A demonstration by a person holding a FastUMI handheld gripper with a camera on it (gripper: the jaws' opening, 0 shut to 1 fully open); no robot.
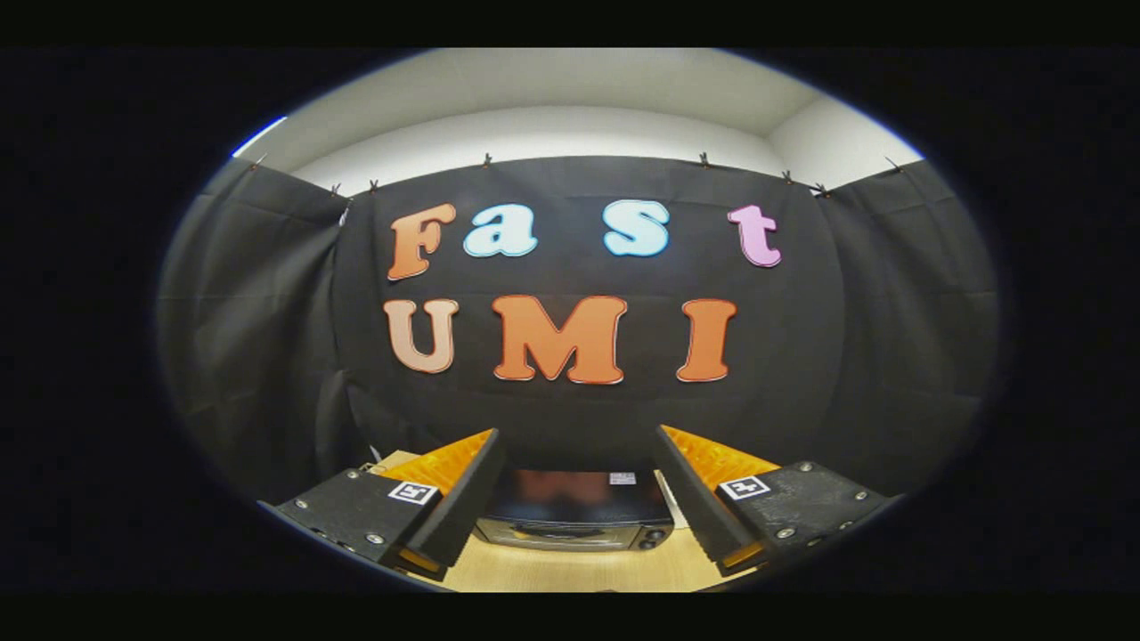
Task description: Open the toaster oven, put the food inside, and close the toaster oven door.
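A dark toaster oven [574,512] stands on a light wooden table [579,570], well ahead of my fingers and seen in the gap between them. Its glossy top faces me, and a strip of its front with a handle and knobs shows below; the door looks closed. My gripper [577,436] is held high above the table, open wide, with nothing between its fingers. The food is hidden from this angle.
The booth's black cloth wall [802,356] rises right behind the oven and wraps round both sides. A white wall and ceiling [570,98] show above the cloth. A bit of table shows to the left of the oven, behind the left finger [445,481].
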